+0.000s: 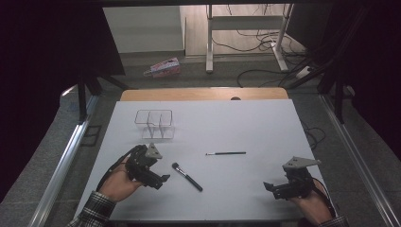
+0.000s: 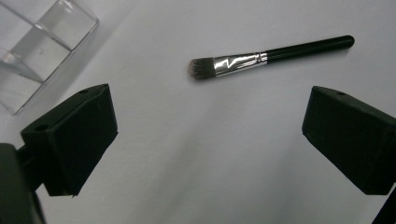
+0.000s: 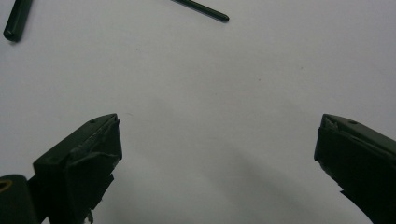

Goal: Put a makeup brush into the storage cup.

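1. The left gripper is resting at the 7 o'clock area of the white table in the high view, held by the person's left hand.
2. Its jaws are standing wide apart, released, and are gripping nothing; in the left gripper view both black jaw blocks are flanking bare table surface.
3. The makeup brush is lying flat on the table just beside the left gripper, at its 3 o'clock side in the high view, apart from the jaws.
4. In the left gripper view the makeup brush is lying ahead of the jaws toward 12 o'clock, bristles pointing to 9 o'clock and black handle pointing to 3 o'clock.
5. The right gripper is resting at the 5 o'clock area of the table, held by the person's right hand.
6. Its jaws are also standing wide apart, released, with bare table between them.
7. The thin brush is lying flat near the table centre, well apart from both grippers.
8. The clear organiser is standing at the 10 o'clock area of the table, beyond the left gripper; its compartments are showing nothing inside.
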Demonstrator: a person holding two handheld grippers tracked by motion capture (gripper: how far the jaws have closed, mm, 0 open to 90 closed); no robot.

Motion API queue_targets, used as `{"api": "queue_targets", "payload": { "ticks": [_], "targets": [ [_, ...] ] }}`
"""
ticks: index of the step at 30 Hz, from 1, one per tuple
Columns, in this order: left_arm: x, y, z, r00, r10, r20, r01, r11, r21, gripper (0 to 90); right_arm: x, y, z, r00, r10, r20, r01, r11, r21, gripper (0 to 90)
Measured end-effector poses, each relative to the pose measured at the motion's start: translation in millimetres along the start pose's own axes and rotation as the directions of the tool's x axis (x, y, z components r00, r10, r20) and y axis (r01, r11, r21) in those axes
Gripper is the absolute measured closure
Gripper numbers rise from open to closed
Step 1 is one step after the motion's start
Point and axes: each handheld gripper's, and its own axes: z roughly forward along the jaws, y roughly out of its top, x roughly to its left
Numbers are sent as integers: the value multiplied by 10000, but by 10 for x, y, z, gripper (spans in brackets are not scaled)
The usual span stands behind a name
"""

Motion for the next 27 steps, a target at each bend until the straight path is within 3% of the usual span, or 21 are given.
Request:
{"api": "queue_targets", "payload": {
  "ticks": [10,27],
  "targets": [
    [-63,223,124,9976,510,460,-538,9968,596,17,3,-2,-1,10000,21,-9,-21,10000,10,7],
    [-218,541,286,9848,1470,921,-1537,9856,700,18,-4,-7,6,10000,22,-62,-21,9999,108,7]
  ]
}}
